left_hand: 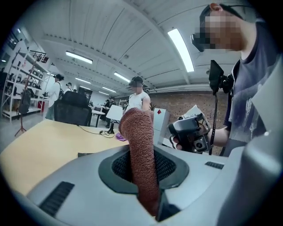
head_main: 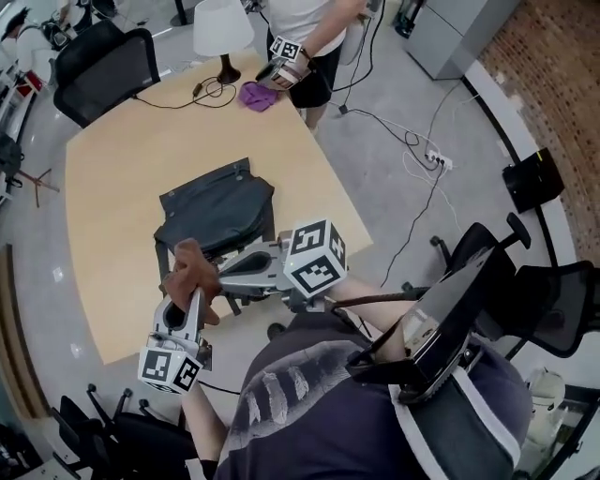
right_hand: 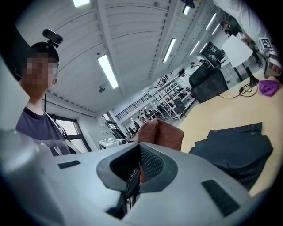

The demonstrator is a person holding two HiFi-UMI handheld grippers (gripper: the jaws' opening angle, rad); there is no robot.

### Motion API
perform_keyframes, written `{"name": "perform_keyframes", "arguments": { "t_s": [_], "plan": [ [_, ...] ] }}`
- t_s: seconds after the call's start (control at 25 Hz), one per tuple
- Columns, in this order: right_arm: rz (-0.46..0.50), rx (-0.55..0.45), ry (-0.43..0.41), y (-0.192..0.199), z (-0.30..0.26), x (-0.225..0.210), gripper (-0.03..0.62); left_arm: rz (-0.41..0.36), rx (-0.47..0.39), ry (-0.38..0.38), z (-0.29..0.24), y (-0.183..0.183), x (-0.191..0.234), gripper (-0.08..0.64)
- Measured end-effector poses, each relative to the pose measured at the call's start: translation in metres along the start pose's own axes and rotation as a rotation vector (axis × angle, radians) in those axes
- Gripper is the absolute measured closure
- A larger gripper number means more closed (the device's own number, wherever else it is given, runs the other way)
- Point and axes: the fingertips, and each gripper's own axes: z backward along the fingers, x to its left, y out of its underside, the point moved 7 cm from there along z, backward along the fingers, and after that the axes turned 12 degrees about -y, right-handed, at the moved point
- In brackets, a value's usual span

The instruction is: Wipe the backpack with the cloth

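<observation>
Far left: the left gripper (head_main: 187,295), pointing up and away from the body, fingers pinching a rust-brown cloth (left_hand: 140,145). Cloth caught low between those fingers, rising past their tips in a thick roll and folding over at the top. Held up over the near edge of the tan table (head_main: 112,234).

Just beyond the fingertips and slightly to their right: the backpack (head_main: 220,211), dark grey, lying flat and slumped on the table, apart from the cloth.

Coming in from the right toward the same cloth: the right gripper (head_main: 227,274), marker cube (head_main: 314,258) uppermost. Fingers pressed almost together, a thin sliver of the cloth showing between the pads. Along those fingers, the bulk of the cloth bunched just past the tips, the backpack off to their right on the table. Both sets of fingertips close beside each other, meeting at the cloth.

Well beyond the fingers, at the table's far edge: a lamp (head_main: 222,28) with a white shade, a black cable (head_main: 211,92) looping from its foot, and just right of it a purple rag (head_main: 258,96). Right at that rag, another person's gripper (head_main: 269,80), jaw state too small to tell.

Farther right, off the table: a white power strip (head_main: 438,159) on the grey floor, well away from either pair of fingers. Nearer, at the right of the body, black office chairs (head_main: 548,295).
</observation>
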Motion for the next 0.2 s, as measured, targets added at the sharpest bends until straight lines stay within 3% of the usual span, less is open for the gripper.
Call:
{"name": "perform_keyframes", "arguments": {
  "t_s": [0.2],
  "plan": [
    [-0.045,-0.006,0.035,0.04,-0.049,0.025,0.591,0.034,0.02,0.062,0.052,0.03,0.02,0.48]
  ]
}}
